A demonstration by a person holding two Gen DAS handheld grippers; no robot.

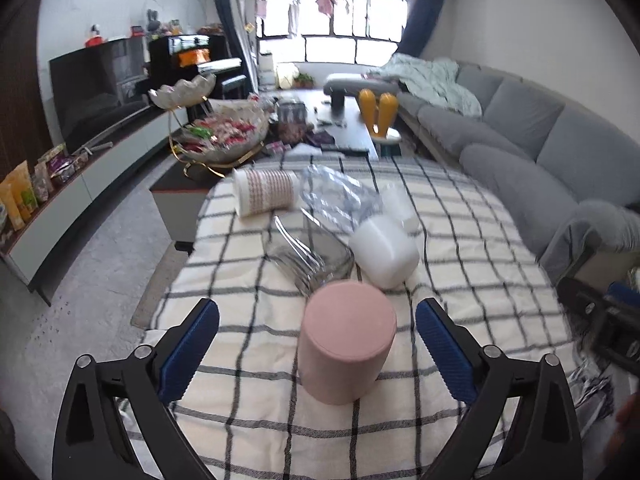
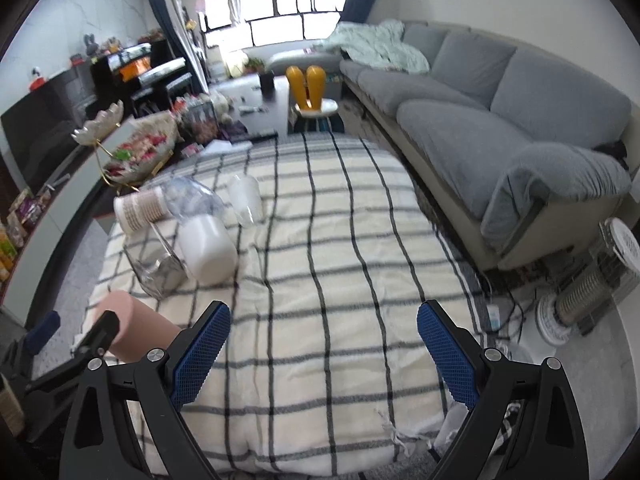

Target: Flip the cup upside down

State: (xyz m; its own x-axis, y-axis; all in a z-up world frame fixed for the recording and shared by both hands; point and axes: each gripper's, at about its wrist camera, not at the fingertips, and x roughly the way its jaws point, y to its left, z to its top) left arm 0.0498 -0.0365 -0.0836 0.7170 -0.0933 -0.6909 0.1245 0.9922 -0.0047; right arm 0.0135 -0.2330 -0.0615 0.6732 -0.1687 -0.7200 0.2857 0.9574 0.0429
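Observation:
A pink cup (image 1: 346, 342) stands upside down on the checked cloth (image 1: 460, 240), flat base up. My left gripper (image 1: 318, 344) is open, its blue pads on either side of the cup and apart from it. The cup also shows in the right wrist view (image 2: 136, 330) at the far left, partly hidden by the left gripper's finger. My right gripper (image 2: 324, 350) is open and empty over bare cloth (image 2: 340, 240) near the front edge.
Beyond the pink cup lie a clear glass (image 1: 308, 260), a white cup (image 1: 386, 250), a patterned paper cup (image 1: 266, 196), a crumpled clear plastic cup (image 1: 336, 194) and another clear cup (image 2: 246, 198). A grey sofa (image 2: 500, 120) runs along the right. A heater (image 2: 592, 284) stands on the floor.

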